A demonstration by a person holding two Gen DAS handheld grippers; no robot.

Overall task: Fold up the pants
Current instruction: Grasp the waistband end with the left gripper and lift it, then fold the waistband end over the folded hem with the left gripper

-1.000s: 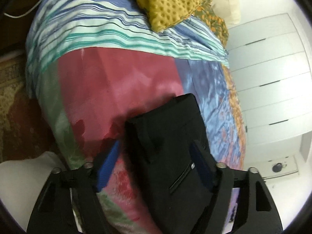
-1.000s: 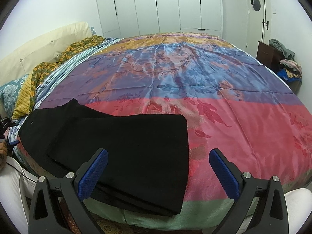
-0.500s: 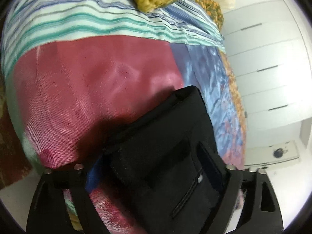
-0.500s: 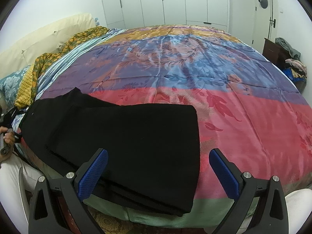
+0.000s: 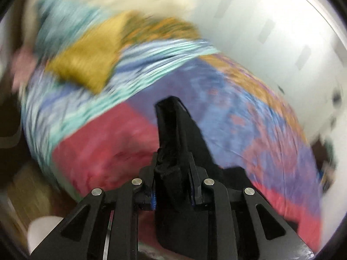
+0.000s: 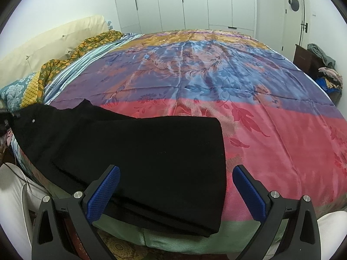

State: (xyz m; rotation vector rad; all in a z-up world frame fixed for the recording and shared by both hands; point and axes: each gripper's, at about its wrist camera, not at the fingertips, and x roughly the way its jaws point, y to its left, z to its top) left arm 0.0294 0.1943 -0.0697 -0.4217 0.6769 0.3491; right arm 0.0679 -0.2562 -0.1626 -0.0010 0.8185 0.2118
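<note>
Step in hand: the waistband end is gripped, probably to carry it over toward the leg ends.
Black fabric pants [image 6: 134,151]: lying flat along the near edge of the multicoloured satin bedspread [image 6: 249,112].
Left tongs [image 5: 172,186]: clamped on the bunched waistband.
Right tongs [image 6: 175,192]: spread apart, hovering over the leg ends, holding nothing.
Next move calls for: pinning or gripping the leg hems while the waist end travels across.
</note>
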